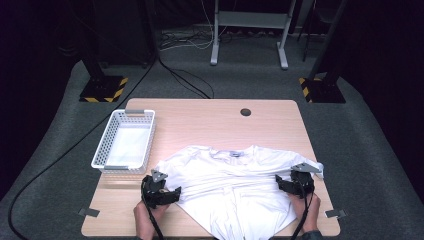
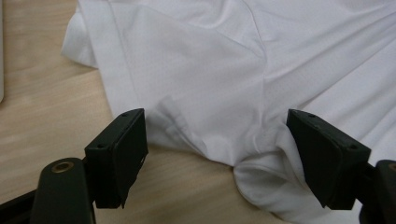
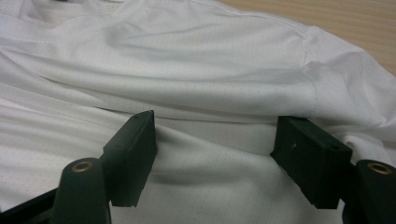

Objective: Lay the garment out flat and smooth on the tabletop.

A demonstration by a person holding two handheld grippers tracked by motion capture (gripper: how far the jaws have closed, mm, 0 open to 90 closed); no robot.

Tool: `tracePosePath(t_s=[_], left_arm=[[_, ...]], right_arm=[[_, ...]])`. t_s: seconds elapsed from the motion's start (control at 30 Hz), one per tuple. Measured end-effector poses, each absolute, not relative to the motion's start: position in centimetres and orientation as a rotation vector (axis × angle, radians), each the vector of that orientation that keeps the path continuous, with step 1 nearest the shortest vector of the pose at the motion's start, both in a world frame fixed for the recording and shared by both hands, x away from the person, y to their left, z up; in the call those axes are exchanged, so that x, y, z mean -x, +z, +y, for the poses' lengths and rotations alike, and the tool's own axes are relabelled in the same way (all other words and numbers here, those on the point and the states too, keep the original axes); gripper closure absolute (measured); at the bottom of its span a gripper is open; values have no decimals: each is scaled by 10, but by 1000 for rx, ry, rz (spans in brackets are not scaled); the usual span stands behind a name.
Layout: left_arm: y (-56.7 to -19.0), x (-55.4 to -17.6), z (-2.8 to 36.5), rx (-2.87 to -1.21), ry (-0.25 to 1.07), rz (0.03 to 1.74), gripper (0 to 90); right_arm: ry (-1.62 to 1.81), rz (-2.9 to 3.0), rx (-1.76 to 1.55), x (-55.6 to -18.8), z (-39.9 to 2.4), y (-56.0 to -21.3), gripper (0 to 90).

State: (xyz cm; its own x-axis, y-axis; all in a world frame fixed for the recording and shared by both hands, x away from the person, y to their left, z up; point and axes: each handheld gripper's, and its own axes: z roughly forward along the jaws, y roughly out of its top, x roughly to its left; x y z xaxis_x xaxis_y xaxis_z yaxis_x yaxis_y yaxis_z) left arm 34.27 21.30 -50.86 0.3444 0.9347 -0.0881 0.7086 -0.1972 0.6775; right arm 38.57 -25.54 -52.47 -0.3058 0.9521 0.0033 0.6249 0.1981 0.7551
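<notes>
A white T-shirt (image 1: 235,185) lies rumpled on the near half of the wooden table (image 1: 210,120), collar toward the far side. My left gripper (image 1: 172,192) rests at the shirt's left edge, beside the left sleeve. In the left gripper view its jaws (image 2: 217,154) stand wide apart, with a folded hem of the shirt (image 2: 210,70) lying between them and untouched by the pads. My right gripper (image 1: 282,184) sits on the shirt's right side near the right sleeve. There the right gripper (image 3: 217,149) is open over creased cloth (image 3: 187,60), gripping nothing.
A white plastic basket (image 1: 125,142) stands at the table's left edge, beyond the left gripper. A round cable hole (image 1: 245,112) sits at the table's far edge. Bare wood (image 2: 42,107) shows left of the shirt. Cables and stand feet lie on the floor behind.
</notes>
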Motion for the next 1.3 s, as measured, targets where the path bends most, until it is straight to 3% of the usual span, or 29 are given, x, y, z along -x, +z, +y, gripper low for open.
tracePosePath(t_s=[0.17, 0.33, 0.93, 1.1, 1.3], left_arm=[[-499, -351, 201, -1997, 537, 1298, 197], [-512, -375, 197, -2044, 482, 1354, 175], [-506, -323, 202, -2007, 538, 1419, 148], [-488, -339, 187, -2005, 516, 1295, 97], [-499, -371, 161, -2079, 455, 1213, 53]], right_arm=[[917, 2005, -1469, -386, -255, -525, 287], [917, 2004, -1471, -386, -255, -525, 286], [901, 1985, -1481, -383, -254, -525, 268], [907, 1996, -1489, -381, -254, -525, 252], [900, 2017, -1486, -375, -254, -524, 231]])
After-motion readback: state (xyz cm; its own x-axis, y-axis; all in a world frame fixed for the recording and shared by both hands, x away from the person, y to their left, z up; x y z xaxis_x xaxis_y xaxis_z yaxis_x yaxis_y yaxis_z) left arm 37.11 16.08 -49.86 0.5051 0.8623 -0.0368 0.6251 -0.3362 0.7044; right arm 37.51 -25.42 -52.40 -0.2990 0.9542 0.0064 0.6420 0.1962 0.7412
